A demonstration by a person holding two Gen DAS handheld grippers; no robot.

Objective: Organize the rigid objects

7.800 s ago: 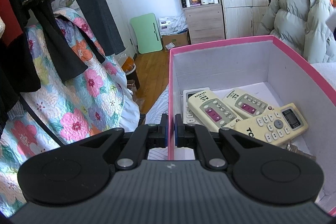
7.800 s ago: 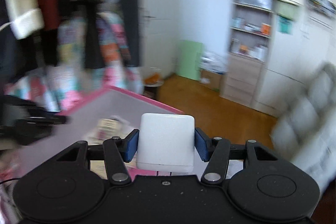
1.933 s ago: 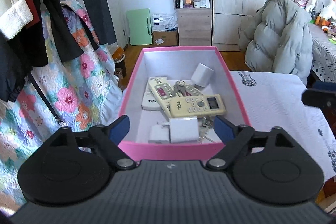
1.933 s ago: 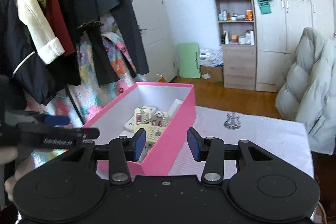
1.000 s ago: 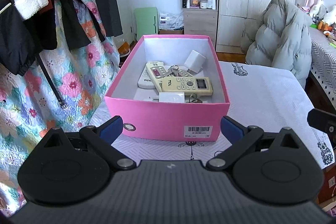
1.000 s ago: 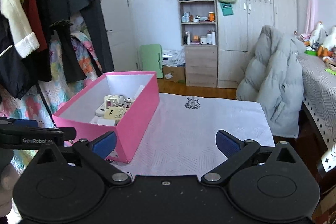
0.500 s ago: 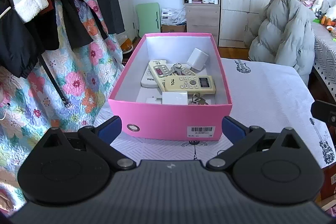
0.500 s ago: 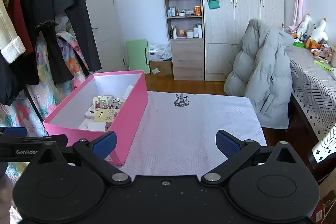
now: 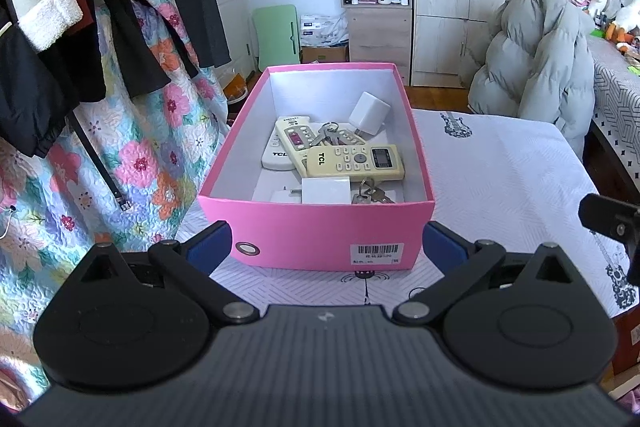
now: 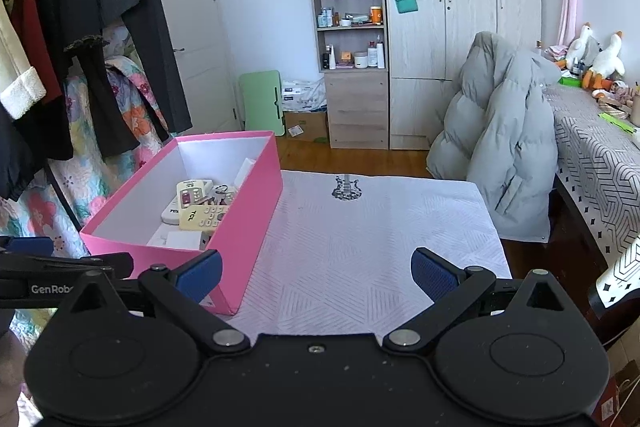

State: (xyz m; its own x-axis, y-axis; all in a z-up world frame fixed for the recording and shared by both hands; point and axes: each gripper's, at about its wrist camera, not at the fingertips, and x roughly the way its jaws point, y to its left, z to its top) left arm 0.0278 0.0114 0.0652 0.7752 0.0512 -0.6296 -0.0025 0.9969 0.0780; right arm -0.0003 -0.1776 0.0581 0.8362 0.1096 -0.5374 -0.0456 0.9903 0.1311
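Observation:
A pink box (image 9: 316, 231) stands on the white table cloth (image 9: 500, 179); it also shows in the right wrist view (image 10: 256, 203). Inside lie cream remotes (image 9: 354, 161), a white remote (image 9: 274, 155), keys (image 9: 330, 135), and white chargers (image 9: 326, 190) (image 9: 369, 113). My left gripper (image 9: 326, 249) is open and empty, just in front of the box's near end. My right gripper (image 10: 316, 273) is open and empty, over the cloth to the right of the box.
Hanging clothes (image 10: 80, 39) and a floral quilt (image 9: 120, 163) are at the left. A grey puffer jacket (image 10: 504, 143) sits on a chair beyond the table. A shelf unit (image 10: 352, 59) and wardrobe stand at the back wall. A patterned table (image 10: 600, 163) is right.
Both grippers released their items into the box, opened wide and drew back from it. In the last half second they barely moved.

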